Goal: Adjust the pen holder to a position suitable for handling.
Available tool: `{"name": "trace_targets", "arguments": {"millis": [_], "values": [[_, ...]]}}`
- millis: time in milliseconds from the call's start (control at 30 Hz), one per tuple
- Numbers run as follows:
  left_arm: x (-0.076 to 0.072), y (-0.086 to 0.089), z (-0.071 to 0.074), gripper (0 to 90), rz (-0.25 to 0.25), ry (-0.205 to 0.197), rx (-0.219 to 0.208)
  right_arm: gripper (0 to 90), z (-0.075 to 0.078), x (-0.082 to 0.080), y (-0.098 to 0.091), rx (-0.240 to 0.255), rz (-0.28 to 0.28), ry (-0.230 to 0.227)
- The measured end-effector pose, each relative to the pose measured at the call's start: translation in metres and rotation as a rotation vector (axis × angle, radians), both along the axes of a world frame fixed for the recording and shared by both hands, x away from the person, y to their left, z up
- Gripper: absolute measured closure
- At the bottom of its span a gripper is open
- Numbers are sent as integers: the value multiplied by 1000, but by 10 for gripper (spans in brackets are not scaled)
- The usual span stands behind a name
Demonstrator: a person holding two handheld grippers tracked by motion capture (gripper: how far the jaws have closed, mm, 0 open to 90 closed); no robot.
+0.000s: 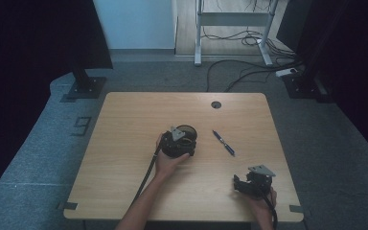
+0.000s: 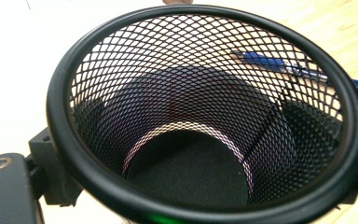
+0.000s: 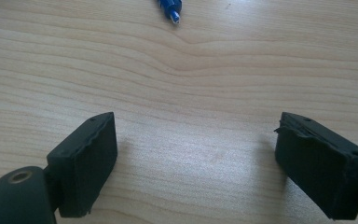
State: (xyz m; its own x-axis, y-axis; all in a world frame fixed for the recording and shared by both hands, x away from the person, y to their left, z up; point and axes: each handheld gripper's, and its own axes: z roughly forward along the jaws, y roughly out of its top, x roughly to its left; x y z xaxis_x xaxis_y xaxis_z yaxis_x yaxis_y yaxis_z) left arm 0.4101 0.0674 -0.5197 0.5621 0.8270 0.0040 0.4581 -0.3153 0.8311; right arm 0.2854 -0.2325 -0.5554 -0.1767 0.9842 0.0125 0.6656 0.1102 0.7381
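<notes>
- Step in hand, by the look of it: the left gripper [image 1: 184, 142] holds a black wire-mesh pen cup with a round rim [image 1: 187, 132] near the middle of the pale wood-grain table [image 1: 124, 143]; whether the cup's base touches the top or hangs just above it can't be told. Probably placing the cup so a pen can go in.
- The left gripper view looks down into the cup [image 2: 205, 116]: dark solid base, mesh wall, nothing inside. Dark pads sit against the mesh on both sides, approx. 9 and 3 o'clock of the rim, so the jaws are clamped on the cup wall, part-way closed.
- A blue ballpoint pen [image 1: 224, 143] lies flat on the table at approx. 3 o'clock from the cup, near but apart; it also shows through the mesh [image 2: 279, 65].
- The right gripper [image 1: 242, 184] rests low at the table's near right, approx. 5 o'clock from the pen. Its jaws stand wide apart w/ nothing but bare wood between them; the pen's tip [image 3: 170, 9] lies at 12 o'clock, well ahead.
- Next move, as a judgement: the right gripper needs to go fwd to the pen and close across its thin barrel; the left needs to keep the cup upright and steady.
</notes>
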Motion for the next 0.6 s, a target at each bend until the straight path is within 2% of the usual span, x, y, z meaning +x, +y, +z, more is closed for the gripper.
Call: {"name": "trace_targets", "arguments": {"millis": [167,267,400,600], "values": [[-1,3,-2,93,13,-3,-8,123,0,0,0,0,0,0],[-2,5,-2,65,11,-1,2,123,0,0,0,0,0,0],[-4,8,-3,20,35,-11,12,123,0,0,0,0,0,0],[-8,15,-1,12,30,-16,-16,123,0,0,0,0,0,0]]}}
